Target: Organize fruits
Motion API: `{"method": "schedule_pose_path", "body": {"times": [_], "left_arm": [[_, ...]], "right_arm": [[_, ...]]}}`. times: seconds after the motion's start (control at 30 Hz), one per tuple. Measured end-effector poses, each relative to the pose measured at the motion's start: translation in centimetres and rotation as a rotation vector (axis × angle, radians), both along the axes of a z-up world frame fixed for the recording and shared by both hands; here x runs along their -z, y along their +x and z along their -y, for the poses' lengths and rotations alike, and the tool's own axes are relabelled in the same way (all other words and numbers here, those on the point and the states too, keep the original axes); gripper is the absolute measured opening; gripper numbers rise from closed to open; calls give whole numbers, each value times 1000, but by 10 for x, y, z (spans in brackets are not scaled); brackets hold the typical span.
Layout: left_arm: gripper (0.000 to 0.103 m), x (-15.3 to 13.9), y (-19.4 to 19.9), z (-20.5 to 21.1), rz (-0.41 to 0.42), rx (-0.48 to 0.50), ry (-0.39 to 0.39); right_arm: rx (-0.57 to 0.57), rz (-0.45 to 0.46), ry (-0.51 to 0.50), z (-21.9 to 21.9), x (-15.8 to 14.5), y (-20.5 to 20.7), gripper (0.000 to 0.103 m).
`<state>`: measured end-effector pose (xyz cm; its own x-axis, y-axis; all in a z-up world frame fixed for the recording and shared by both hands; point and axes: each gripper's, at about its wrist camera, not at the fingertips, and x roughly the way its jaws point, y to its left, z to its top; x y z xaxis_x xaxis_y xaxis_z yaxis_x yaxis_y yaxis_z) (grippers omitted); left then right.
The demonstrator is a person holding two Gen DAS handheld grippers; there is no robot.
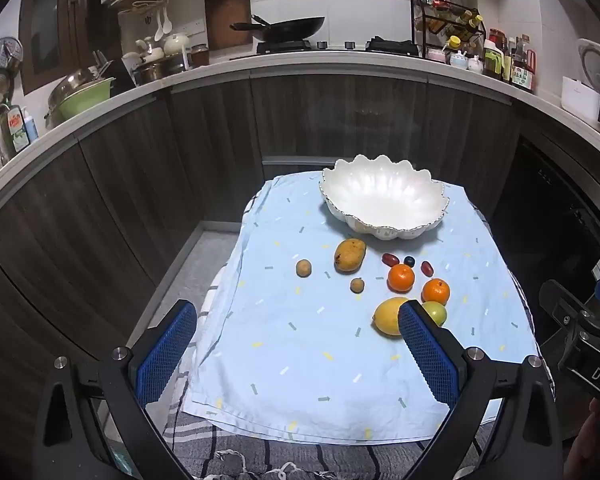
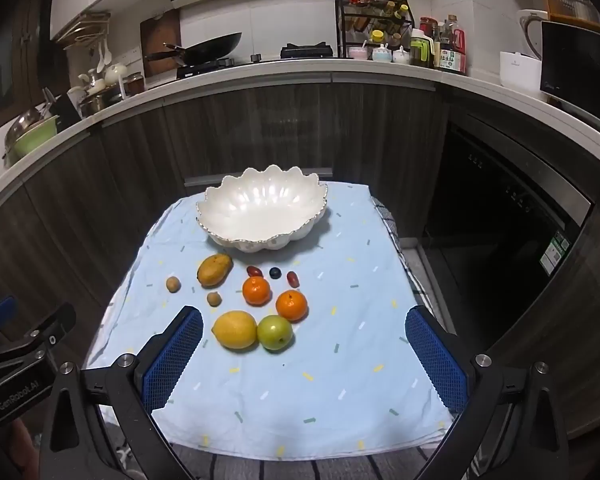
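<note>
The fruit I have to sort lies loose on the pale blue patterned cloth (image 2: 340,380), all on the near side of the white scalloped ceramic bowl (image 2: 260,212), which I judge to be where it goes since nothing is in it. Nearest me sit the yellow lemon (image 2: 235,329) and the round green fruit (image 2: 275,332), touching each other. Just behind them are two orange mandarins (image 2: 256,290), then a dark blueberry (image 2: 275,273) between two small red oval fruits (image 2: 253,270). Off to the left lie the yellow-orange mango (image 2: 214,269) and two small brown round fruits (image 2: 173,283), apart from the rest.

Nothing is picked up yet. My right gripper (image 2: 304,354) hangs above the near cloth, tilted down toward the spread, blue pads wide apart and holding nothing. My left gripper (image 1: 298,354) is posed the same, fully spread, its right pad overlapping the lemon (image 1: 388,315) in view only. From here the lemon looks the easiest first pick.
</note>
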<state>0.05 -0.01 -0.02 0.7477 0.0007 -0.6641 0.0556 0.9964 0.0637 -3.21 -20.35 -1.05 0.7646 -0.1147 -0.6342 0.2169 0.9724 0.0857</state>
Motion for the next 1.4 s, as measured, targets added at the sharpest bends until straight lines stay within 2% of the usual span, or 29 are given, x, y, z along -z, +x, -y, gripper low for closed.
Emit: {"method": "schedule_pose_path", "body": {"times": [0.5, 0.77, 1.4], "left_arm": [[103, -2, -1, 12, 10, -3, -2], [103, -6, -4, -4, 14, -2, -19], [103, -4, -4, -4, 13, 0, -16]], "right_arm": [[-2, 5, -20, -1, -4, -3, 103], [-1, 7, -23, 0, -7, -4, 103], [0, 9, -25, 0, -6, -5, 103]]}}
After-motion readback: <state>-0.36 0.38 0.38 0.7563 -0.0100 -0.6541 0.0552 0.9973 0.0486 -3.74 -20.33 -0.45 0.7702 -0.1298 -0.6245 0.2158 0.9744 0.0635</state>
